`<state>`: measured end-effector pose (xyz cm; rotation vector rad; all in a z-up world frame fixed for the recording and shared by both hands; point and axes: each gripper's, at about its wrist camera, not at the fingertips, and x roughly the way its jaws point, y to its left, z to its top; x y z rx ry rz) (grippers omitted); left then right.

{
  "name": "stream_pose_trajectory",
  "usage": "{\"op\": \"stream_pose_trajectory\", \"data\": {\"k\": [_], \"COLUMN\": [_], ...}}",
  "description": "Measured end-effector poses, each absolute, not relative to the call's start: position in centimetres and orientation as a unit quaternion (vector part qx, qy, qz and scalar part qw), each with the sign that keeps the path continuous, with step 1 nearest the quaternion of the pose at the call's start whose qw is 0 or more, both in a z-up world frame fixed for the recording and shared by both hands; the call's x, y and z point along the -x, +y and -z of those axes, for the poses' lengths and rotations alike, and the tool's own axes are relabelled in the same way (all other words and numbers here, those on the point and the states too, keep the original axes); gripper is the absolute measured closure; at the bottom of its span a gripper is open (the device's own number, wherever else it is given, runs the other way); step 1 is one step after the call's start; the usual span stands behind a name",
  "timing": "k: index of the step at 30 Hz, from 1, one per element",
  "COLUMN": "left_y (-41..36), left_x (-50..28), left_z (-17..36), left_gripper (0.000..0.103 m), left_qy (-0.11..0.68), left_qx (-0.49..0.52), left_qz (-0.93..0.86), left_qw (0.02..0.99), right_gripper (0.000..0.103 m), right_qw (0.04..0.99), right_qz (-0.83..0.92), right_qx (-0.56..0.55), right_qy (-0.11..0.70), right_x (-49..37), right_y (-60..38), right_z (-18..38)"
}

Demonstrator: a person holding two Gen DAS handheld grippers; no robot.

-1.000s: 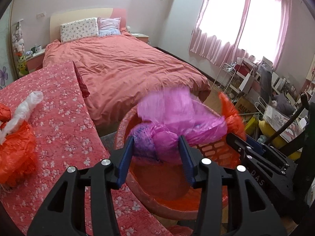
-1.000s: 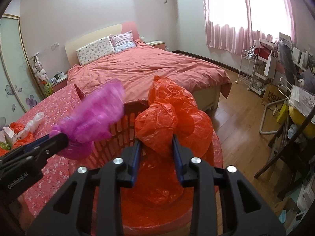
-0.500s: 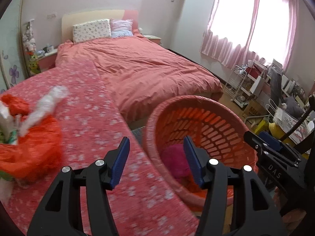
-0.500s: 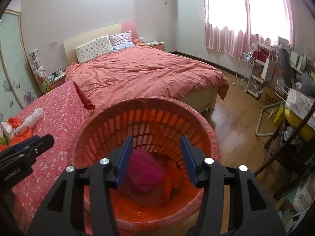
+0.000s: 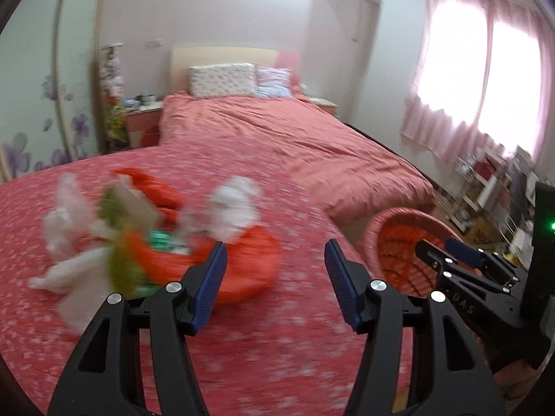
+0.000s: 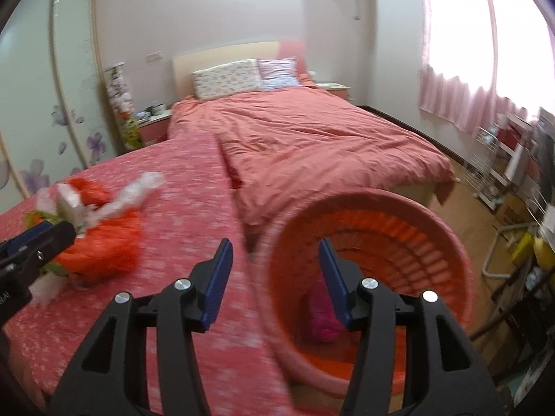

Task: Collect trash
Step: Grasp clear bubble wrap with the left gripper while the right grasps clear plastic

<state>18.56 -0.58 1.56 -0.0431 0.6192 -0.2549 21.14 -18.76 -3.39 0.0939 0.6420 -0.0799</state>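
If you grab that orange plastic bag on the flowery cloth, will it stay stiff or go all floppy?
Probably floppy: the orange plastic bag looks thin, crumpled and slumped on the flowery cloth. It likely weighs little, so it shouldn't roll. Its glossy film might slip.

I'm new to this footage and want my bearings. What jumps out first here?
The heap of trash, orange and white bags with green scraps, lies on the flowered red cover, left of centre in both views. To the right, beside that cover, stands the orange basket with a pink bag in its bottom. Both the left gripper and the right gripper are open and empty.
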Motion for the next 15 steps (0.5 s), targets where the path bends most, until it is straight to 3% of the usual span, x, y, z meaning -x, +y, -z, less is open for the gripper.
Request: {"op": "stream_pose_trajectory", "data": {"k": [15], "left_y": [17.1], "left_x": [-23.0], "left_z": [-0.7], "left_gripper": [0.044], "left_qy": [0.315], "left_qx": [0.089], "left_qz": [-0.057], "left_qw": [0.943], "right_gripper": [0.052], "right_qw": [0.937], "right_qz": [-0.051], "right_qx": [-0.026], "right_qy": [0.345], "right_x": [-30.9], "right_y": [-6.2], "right_z": [2.8]}}
